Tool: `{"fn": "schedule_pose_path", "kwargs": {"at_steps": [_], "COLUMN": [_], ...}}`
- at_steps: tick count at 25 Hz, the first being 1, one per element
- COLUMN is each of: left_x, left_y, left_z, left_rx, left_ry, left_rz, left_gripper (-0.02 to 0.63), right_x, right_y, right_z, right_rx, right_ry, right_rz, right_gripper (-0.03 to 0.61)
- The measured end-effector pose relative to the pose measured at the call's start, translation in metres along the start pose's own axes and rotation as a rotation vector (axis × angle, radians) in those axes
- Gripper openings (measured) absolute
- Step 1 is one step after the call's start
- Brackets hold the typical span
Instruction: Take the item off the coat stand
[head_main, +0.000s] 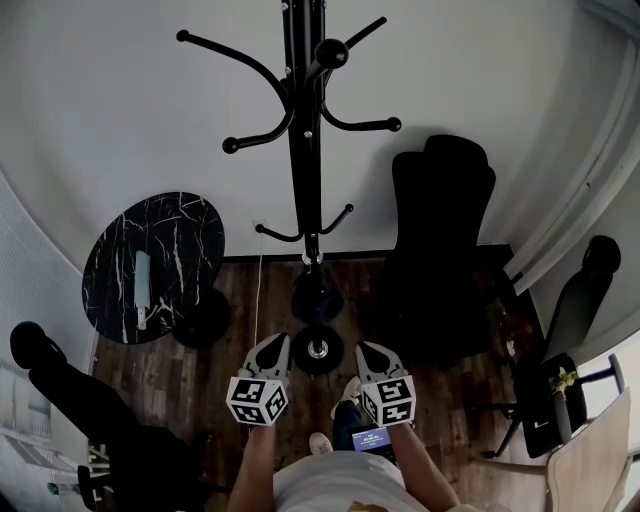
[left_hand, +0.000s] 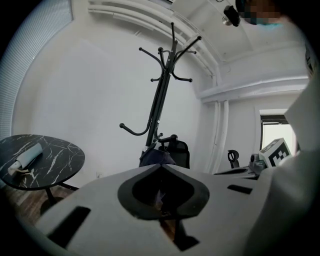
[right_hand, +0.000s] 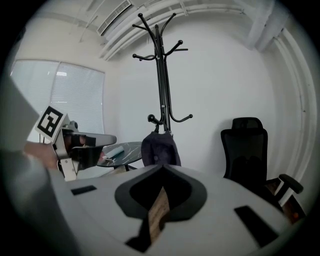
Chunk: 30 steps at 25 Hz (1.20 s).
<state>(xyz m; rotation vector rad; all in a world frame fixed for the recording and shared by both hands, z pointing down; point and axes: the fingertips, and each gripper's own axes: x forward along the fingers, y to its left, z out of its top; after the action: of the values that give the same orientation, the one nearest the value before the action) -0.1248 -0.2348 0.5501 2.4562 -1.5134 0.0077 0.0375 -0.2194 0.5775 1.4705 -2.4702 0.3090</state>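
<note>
Both grippers closed and empty, bag still on the coat stand.
Head view: the left gripper and right gripper sit side by side near the person, while the dark bag hangs low on the coat stand farther off, between a marble table on the left and a black chair on the right. Left gripper view: jaws together on nothing, with the bag ahead and clear of them. Right gripper view: jaws likewise together, the bag straight ahead on a low hook.

Bare floor reaches the coat stand between table and chair.
</note>
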Motion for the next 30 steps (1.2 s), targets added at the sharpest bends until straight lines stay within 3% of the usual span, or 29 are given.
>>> {"fn": "schedule_pose_path", "kwargs": {"at_steps": [8, 14, 30], "left_x": [0.008, 0.018, 0.053], "left_y": [0.011, 0.016, 0.035], "left_z": [-0.008, -0.009, -0.037], "left_rx": [0.051, 0.041, -0.024], "left_ry": [0.044, 0.052, 0.129], "left_rz": [0.072, 0.074, 0.058], "left_gripper": [0.020, 0.020, 0.020], "right_x": [0.014, 0.021, 0.054], "right_y": [-0.006, -0.016, -0.032], "right_z": [-0.001, 0.006, -0.007], "right_rx": [0.009, 0.047, 0.040], "right_ry": [0.008, -0.016, 0.052], "right_rz": [0.010, 0.012, 0.011], "right_gripper": [0.012, 0.012, 0.014]}}
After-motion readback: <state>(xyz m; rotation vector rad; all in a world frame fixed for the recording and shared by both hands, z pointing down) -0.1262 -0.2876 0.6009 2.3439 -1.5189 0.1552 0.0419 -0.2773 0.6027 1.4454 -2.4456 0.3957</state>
